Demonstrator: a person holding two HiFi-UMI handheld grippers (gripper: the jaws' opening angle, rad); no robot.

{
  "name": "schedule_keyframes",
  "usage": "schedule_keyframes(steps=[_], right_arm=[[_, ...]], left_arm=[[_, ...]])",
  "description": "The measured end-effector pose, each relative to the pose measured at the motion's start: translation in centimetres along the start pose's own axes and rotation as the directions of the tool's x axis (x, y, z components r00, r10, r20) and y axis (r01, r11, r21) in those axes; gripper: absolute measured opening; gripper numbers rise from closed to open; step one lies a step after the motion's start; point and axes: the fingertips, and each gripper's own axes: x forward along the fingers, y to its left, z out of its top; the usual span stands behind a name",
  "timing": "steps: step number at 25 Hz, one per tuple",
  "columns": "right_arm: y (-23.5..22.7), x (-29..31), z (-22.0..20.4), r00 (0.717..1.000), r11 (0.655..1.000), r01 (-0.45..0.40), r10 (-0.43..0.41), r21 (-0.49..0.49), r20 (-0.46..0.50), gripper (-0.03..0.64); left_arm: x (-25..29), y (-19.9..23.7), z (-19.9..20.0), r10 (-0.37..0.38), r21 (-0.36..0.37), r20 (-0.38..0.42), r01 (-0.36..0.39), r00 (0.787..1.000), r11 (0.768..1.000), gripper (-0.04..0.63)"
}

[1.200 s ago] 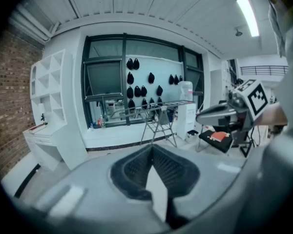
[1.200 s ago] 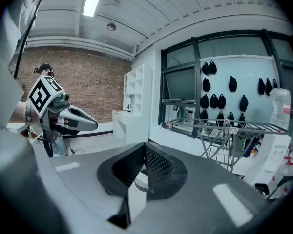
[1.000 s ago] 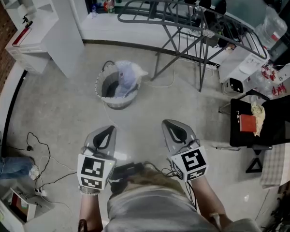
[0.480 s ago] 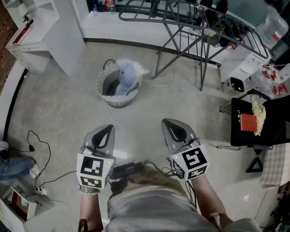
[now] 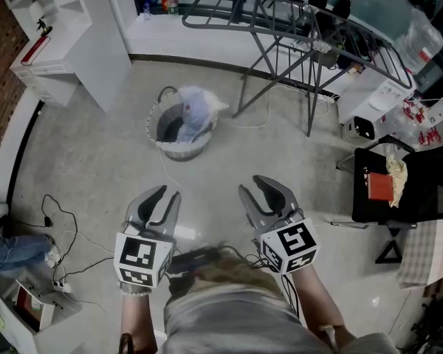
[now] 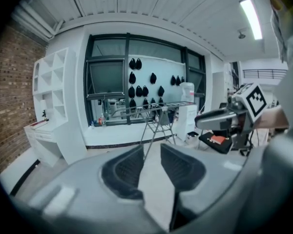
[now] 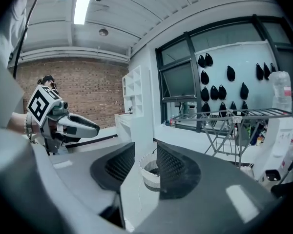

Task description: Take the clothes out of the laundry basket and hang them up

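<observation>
White basket (image 5: pixel 179 150) w/ pale-blue clothes (image 5: pixel 196 113); L gripper (image 5: pixel 165 195), R gripper (image 5: pixel 257 187) just opened, empty.

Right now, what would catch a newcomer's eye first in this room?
Low in the head view, the left gripper and right gripper are held side by side, their jaws just opened with nothing between them. Ahead on the floor stands the white laundry basket with pale clothes heaped in it, and a grey drying rack stands beyond it to the right.
</observation>
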Motion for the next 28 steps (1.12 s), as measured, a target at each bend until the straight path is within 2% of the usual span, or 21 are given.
schedule_keyframes(steps=[4, 12, 15, 21, 28], right_arm=[[-0.8, -0.6, -0.2, 1.000, 1.000, -0.006, 0.006, 0.003, 0.001, 0.129], [-2.0, -2.3, -1.1, 0.999, 0.999, -0.038, 0.038, 0.013, 0.016, 0.129], [-2.7, -2.5, -1.4, 0.999, 0.999, -0.037, 0.037, 0.014, 0.014, 0.129], [-4.2, -1.7, -1.2, 0.999, 1.000, -0.028, 0.028, 0.005, 0.022, 0.129], [-6.3, 2.4, -0.7, 1.000, 1.000, -0.019, 0.020, -0.014, 0.015, 0.129]], left_arm=[[0.0, -0.5, -0.1, 0.026, -0.001, -0.016, -0.026, 1.000, 1.000, 0.106], [-0.2, -1.9, -0.1, 0.080, -0.024, 0.009, -0.079, 0.997, 0.997, 0.106], [0.1, -2.3, -0.3, 0.076, -0.036, 0.002, -0.076, 0.997, 0.996, 0.106], [2.1, -1.8, 0.9, 0.078, -0.027, 0.042, -0.077, 0.996, 0.997, 0.106], [6.3, 0.9, 1.0, 0.046, -0.020, 0.034, -0.045, 0.998, 0.999, 0.106]])
